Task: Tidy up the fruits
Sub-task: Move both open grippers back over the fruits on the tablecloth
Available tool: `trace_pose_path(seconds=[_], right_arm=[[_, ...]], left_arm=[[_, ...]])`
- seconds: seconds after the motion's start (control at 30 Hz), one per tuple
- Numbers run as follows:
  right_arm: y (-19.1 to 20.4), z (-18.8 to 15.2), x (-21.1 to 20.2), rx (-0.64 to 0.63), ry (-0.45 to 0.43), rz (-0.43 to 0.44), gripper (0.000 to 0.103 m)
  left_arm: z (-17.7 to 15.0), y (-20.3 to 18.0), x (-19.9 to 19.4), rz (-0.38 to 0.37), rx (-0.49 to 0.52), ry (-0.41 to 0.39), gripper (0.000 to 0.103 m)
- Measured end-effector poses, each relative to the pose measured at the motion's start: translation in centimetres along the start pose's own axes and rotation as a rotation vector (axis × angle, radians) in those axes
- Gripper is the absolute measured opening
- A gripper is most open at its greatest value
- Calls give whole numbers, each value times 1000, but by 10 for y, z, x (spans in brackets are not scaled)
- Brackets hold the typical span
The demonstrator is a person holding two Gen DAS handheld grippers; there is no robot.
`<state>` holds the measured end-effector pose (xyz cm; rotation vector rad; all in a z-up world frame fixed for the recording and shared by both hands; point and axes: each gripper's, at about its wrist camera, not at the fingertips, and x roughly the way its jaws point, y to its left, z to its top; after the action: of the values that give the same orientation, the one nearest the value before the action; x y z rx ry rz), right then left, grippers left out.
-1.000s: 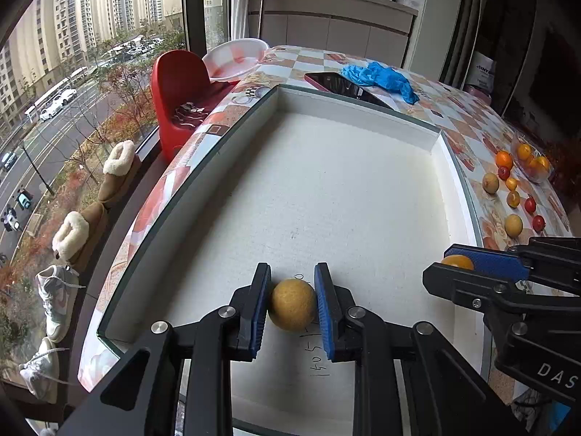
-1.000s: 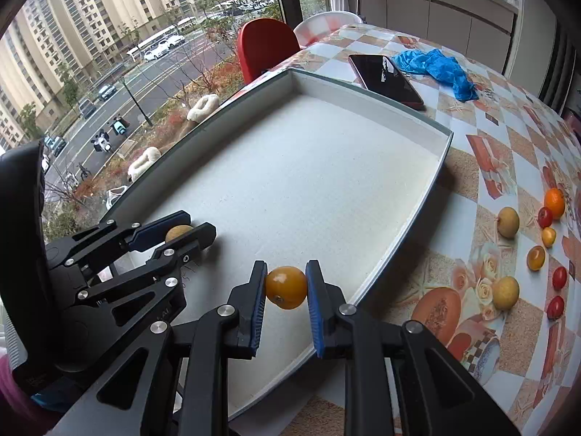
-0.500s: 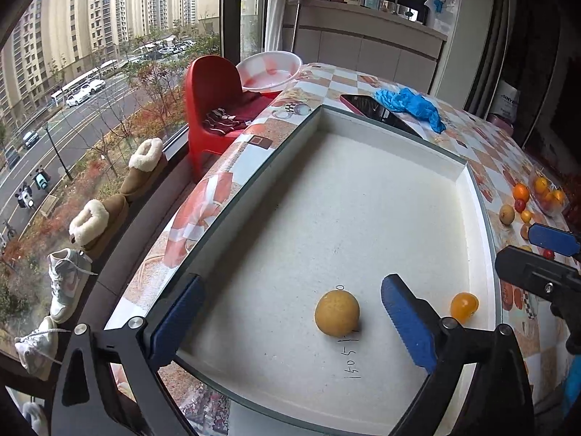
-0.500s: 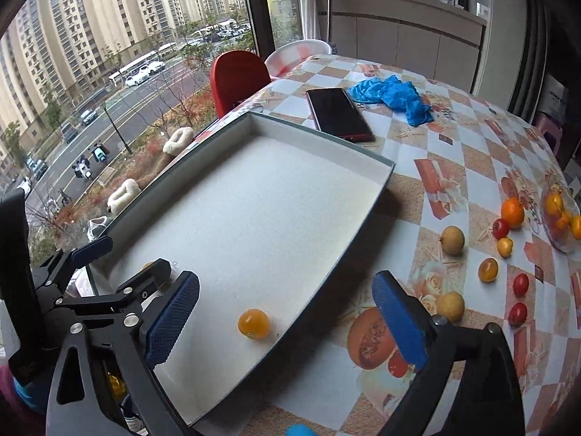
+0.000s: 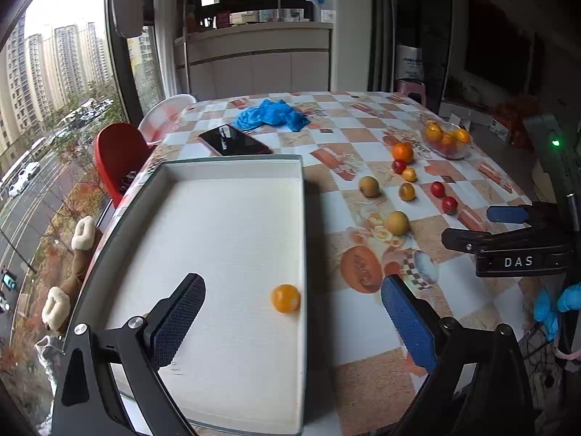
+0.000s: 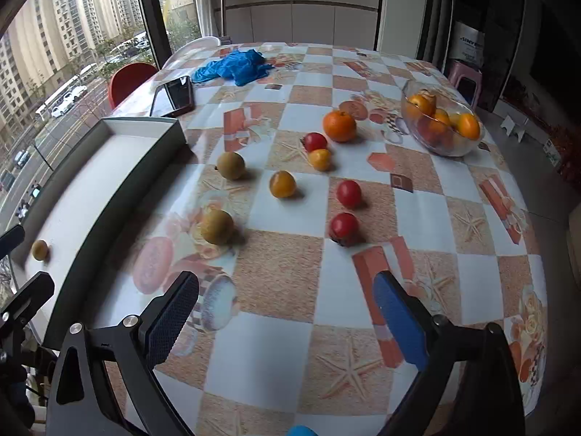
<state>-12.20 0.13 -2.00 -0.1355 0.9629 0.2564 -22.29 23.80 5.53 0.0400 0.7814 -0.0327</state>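
A white tray (image 5: 232,167) lies on the table's left side. An orange fruit (image 5: 286,298) sits inside it by the right wall. A tan fruit (image 6: 40,250) lies in the tray too. My left gripper (image 5: 294,323) is open and empty above the tray's near end. My right gripper (image 6: 287,316) is open and empty over the tablecloth. Loose fruits lie ahead of it: two tan ones (image 6: 217,226), a yellow-orange one (image 6: 282,184), red ones (image 6: 343,224) and a big orange (image 6: 339,125).
A glass bowl (image 6: 441,123) of fruit stands at the far right. A black phone (image 5: 234,140) and a blue cloth (image 5: 270,118) lie beyond the tray. A red chair (image 5: 118,156) stands by the window. The table edge runs close on the right.
Both grippers opened, released their fruits into the tray and pulled back. Both views have swung right toward the loose fruits on the tablecloth.
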Motion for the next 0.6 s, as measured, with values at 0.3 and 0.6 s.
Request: trace_pose_path(seconds=[0.3, 0.6], right_arm=[[-60, -35, 16, 90, -4, -66, 103], [-62, -42, 14, 73, -106, -56, 103]], left_arm=[[-16, -88, 33, -61, 174, 105, 98], [-25, -83, 56, -37, 96, 159, 102]])
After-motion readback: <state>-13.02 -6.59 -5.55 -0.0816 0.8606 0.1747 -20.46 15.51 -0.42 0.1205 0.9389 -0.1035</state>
